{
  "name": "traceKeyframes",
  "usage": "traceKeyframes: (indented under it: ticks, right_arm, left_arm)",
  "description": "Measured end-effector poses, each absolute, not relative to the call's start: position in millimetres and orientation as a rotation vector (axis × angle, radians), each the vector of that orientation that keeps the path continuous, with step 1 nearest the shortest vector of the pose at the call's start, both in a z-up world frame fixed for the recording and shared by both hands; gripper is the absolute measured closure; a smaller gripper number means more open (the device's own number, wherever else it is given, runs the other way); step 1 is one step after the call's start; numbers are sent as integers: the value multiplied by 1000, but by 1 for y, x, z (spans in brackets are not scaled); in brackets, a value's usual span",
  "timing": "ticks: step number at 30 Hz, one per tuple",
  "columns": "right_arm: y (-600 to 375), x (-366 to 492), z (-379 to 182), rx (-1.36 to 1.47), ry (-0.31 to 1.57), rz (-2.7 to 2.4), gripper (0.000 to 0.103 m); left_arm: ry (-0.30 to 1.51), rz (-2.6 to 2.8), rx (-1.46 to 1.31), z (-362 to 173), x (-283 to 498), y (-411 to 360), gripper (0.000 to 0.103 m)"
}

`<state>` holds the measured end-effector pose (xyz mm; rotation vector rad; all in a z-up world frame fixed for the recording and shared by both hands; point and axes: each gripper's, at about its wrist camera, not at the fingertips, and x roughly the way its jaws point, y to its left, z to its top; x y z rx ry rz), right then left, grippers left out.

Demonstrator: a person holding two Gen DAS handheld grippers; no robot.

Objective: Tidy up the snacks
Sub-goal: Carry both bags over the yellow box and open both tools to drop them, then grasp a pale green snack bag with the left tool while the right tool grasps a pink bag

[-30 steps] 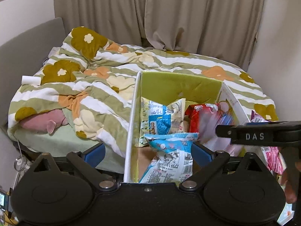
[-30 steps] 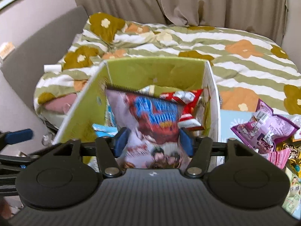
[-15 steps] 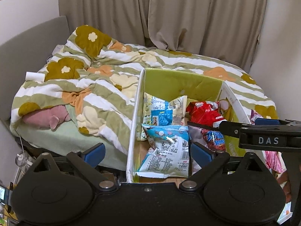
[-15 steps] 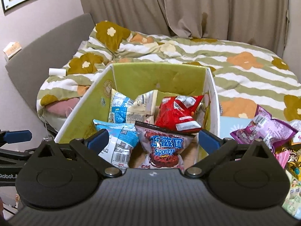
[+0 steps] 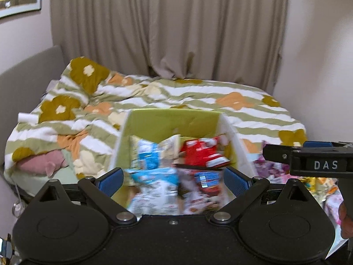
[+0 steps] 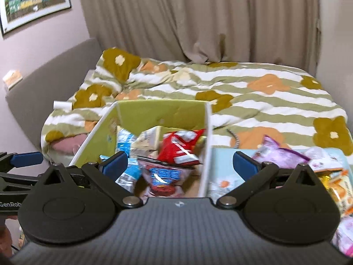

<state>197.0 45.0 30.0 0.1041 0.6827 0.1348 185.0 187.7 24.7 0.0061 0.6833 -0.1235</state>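
Snacks sit in the green-lined box [image 5: 174,121], which is at 12 o'clock from both cameras, at the near edge of the bed. Inside, back row: blue-and-cream bag [image 5: 154,152] at 11 o'clock, red bag [image 5: 203,152] at 1 o'clock. Front row: light-blue bag [image 5: 154,187] beside the dark red-and-blue bag [image 5: 203,187], touching along their sides. Motion blur on both views, labels unreadable.

Left hand-held gripper [image 5: 174,180]: fingers spread wide, nothing between them, above the box's near end. Right hand-held gripper [image 6: 181,165]: fingers also wide apart and empty, straddling the box's right wall [image 6: 206,150]; in the left view it shows at 3 o'clock.

Loose packets lie outside the box at 3 o'clock in the right view: purple bag [image 6: 280,154], orange-and-yellow packet [image 6: 337,185], on a pale blue surface [image 6: 222,176].

Striped floral duvet [image 6: 264,101] covers the bed behind; beige curtain [image 6: 198,22] at 12 o'clock, framed picture [image 6: 33,2] at 10 o'clock.
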Motion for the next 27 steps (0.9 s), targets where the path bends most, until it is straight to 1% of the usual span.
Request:
traceKeyframes:
  ticks: [8,13,24,26,27]
  right_arm:
    - [-46,150,37,106,669,31,0]
    - [-108,122,30,114,686,-62,0]
    - [-221,74,7,209,733,-143,0]
    - [-234,71,1,222,748,-147,0]
    - [-239,69,-3,226,754,-150,0]
  left_arm:
    - [694,-231,52,20,167,94,4]
    - [691,-280,87,13,152,31,4]
    - [696,-351,171,-18,130,-77,4]
    - [706,-376,198,-27,131,-93,6]
    - [718,-388,216,-33,133,-102,10]
